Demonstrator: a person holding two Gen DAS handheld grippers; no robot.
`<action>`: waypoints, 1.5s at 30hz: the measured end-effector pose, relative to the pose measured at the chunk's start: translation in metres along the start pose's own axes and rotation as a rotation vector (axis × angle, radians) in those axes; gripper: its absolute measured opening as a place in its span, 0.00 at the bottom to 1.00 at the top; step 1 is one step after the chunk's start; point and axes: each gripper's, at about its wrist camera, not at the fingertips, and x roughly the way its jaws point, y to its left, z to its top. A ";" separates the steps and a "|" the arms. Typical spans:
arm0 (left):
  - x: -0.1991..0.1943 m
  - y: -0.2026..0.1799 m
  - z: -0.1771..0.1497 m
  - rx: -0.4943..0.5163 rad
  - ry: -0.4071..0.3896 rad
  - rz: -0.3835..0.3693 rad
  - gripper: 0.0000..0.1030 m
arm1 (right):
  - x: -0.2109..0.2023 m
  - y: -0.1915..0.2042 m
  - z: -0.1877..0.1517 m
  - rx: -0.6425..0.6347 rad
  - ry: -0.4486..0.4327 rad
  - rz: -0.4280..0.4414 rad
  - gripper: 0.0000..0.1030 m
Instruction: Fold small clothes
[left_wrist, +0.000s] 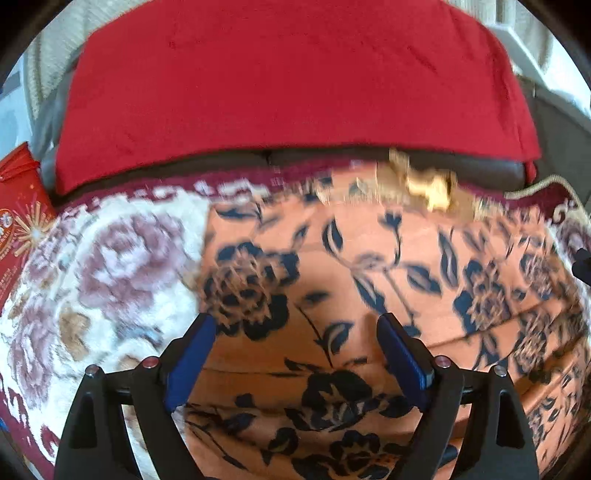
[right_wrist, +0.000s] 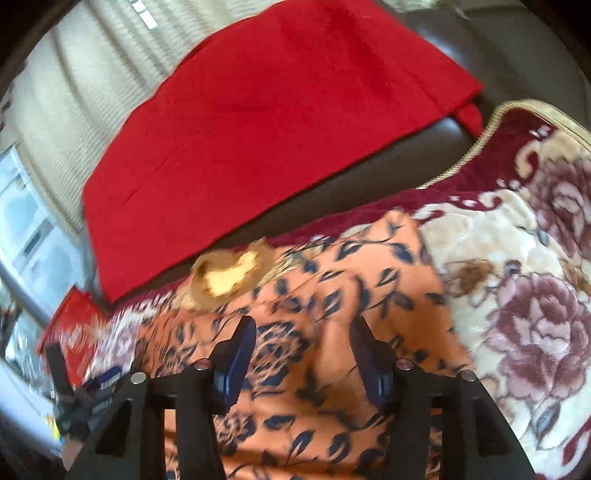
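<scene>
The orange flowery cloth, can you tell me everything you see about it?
The orange cloth is thin-looking fabric printed with dark navy flowers and leaves. A shiny gold trim sits at its far edge. It lies spread with creases and folds on a plush rose-patterned blanket. Both open grippers hover above it, gripping nothing.

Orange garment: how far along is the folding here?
Done: the orange garment lies on the blanket with crease lines showing, so it looks partly folded. In hand: nothing; the left gripper and right gripper are over it, open. Left: the remaining folds; both views are blurred.
</scene>
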 end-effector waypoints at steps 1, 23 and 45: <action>0.007 -0.002 -0.001 -0.007 0.019 -0.001 0.87 | 0.003 0.001 -0.003 -0.012 0.030 -0.001 0.55; 0.003 0.012 0.002 -0.019 0.007 0.009 0.94 | 0.068 0.016 0.017 -0.039 0.167 -0.051 0.53; -0.110 0.118 -0.217 -0.413 0.106 -0.027 0.94 | -0.110 -0.057 -0.163 0.161 0.338 -0.052 0.67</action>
